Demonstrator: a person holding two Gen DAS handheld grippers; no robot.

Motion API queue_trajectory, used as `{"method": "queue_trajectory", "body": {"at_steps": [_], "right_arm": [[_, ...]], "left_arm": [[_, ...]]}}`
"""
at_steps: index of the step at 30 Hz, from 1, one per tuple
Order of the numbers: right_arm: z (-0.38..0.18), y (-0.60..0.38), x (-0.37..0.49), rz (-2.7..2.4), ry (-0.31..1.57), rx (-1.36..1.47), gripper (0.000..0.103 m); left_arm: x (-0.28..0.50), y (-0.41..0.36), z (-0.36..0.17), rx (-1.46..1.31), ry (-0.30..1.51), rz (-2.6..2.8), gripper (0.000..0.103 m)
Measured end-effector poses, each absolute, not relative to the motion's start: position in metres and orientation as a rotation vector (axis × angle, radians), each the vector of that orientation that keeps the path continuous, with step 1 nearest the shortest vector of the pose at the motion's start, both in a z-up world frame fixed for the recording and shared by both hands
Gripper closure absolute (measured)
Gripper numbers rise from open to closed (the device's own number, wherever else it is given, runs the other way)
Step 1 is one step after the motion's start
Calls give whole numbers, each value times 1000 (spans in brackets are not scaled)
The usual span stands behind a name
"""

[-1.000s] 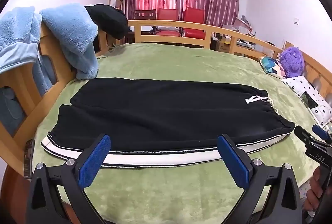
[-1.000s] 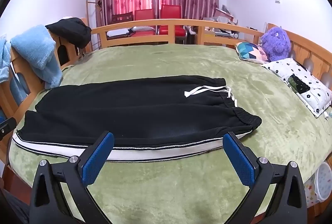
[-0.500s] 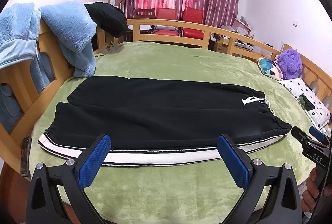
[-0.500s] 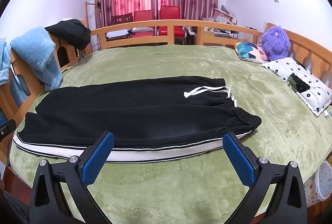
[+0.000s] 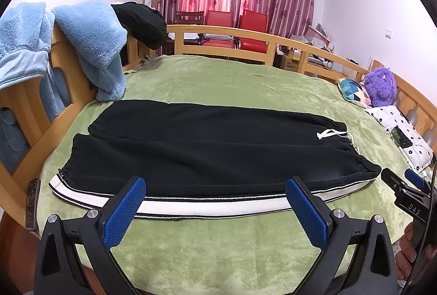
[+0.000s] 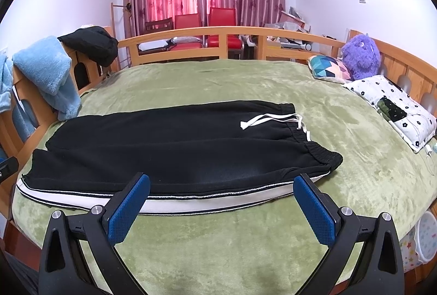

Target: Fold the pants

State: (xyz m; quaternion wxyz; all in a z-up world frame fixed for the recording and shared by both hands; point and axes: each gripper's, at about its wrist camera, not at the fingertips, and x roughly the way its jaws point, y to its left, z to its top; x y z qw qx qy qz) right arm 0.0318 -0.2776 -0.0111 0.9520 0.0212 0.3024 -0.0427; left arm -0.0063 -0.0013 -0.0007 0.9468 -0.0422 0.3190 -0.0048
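Left wrist view: black sweatpants (image 5: 213,150) lie lengthwise across the green blanket (image 5: 218,248), waistband rightward. Left gripper (image 5: 215,209) and right gripper (image 6: 222,203) both gape wide, holding nothing.

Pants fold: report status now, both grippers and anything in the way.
Left gripper open, empty, short of the pants. Right gripper open, empty. Pants flat on the green blanket, unfolded, drawstring loose on top. Nothing in the way.
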Motion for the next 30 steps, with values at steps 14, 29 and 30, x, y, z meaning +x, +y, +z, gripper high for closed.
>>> {"method": "queue_trajectory", "body": {"at_steps": [14,29,30], "right_arm": [[-9,-279,29,-91,607,49,0],[-11,-281,29,-93,611,50,0],[-11,-281,29,-93,611,50,0]], "left_arm": [[-6,1,3,-100,650,-11,0],[-5,1,2,-102,653,-20,0],[-5,1,2,-102,652,-19,0]]}}
